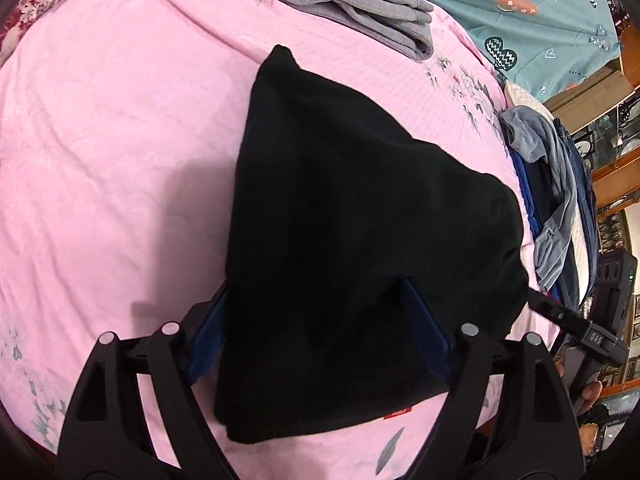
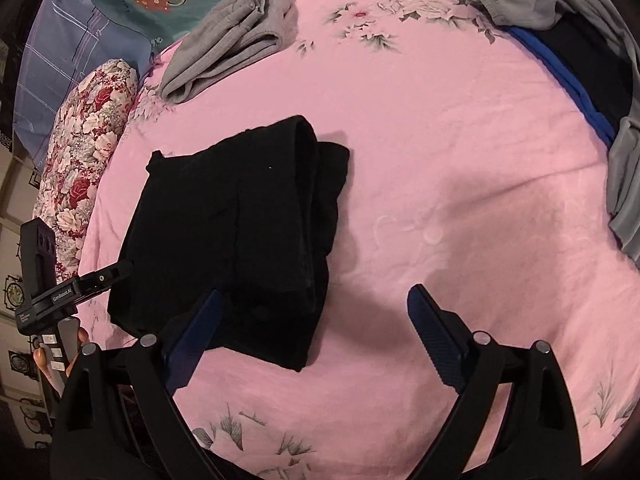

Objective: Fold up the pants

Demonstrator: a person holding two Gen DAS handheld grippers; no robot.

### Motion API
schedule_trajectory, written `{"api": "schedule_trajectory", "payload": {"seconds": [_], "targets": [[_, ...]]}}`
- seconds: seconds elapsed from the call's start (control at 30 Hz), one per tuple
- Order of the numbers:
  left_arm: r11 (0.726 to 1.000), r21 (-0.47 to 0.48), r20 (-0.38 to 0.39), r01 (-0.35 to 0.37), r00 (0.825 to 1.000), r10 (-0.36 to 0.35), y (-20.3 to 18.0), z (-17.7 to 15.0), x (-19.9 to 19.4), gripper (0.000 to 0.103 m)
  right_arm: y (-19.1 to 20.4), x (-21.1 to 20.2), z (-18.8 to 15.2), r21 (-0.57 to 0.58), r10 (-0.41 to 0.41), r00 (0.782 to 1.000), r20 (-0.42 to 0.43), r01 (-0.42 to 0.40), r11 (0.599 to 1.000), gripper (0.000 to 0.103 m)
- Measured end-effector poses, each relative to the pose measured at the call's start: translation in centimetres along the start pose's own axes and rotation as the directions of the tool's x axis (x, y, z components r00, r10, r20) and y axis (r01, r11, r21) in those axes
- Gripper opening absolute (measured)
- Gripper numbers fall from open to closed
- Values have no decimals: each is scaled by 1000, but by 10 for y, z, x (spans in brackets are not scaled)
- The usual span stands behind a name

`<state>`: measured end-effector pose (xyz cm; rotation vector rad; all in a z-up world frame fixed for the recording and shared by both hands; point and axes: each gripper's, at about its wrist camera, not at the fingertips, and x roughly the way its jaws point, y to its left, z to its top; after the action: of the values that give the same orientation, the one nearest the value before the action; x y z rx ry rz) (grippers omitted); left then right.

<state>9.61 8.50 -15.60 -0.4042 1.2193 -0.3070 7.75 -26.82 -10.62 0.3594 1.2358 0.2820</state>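
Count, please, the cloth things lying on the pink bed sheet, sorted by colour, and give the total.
Black: 1, the folded black pants
Grey, folded: 1, the grey pants
Mixed grey, blue and dark: 1 pile of unfolded clothes; how many pieces it holds cannot be told
Total: 3, counting the pile as one, on the pink sheet

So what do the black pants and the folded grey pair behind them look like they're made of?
Black pants: soft matte knit, maybe fleece or cotton jersey; no sheen, thick rounded fold edges. The weave is too dark to read. Folded grey pair: looks like heavy sweatshirt-type knit, with a faint ribbed texture and plump rolled folds. Both are guesses from the look alone.
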Motion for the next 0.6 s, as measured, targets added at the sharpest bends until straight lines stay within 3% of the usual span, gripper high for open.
{"api": "schedule_trajectory", "payload": {"seconds": [0.17, 0.27, 0.47, 0.57, 0.6], "targets": [[997, 14, -42, 82, 996, -81, -4, 21, 16, 91, 0, 21, 9, 29, 59, 996, -67, -57, 998, 94], [991, 20, -63, 130, 990, -129, -9, 34, 27, 95, -3, 33, 16, 63, 136, 984, -113, -130, 990, 94], [987, 39, -70, 158, 985, -155, -14, 34, 29, 95, 2, 45, 34, 81, 206, 970, -128, -197, 977, 94], [989, 52, -63, 136, 989, -133, -13, 28, 26, 69, 8, 51, 38, 68, 213, 971, -108, -207, 976, 95], [988, 52, -63, 144, 988, -141, -12, 27, 25, 61, 11, 51, 38, 55, 204, 974, -97, -200, 978, 85]]}}
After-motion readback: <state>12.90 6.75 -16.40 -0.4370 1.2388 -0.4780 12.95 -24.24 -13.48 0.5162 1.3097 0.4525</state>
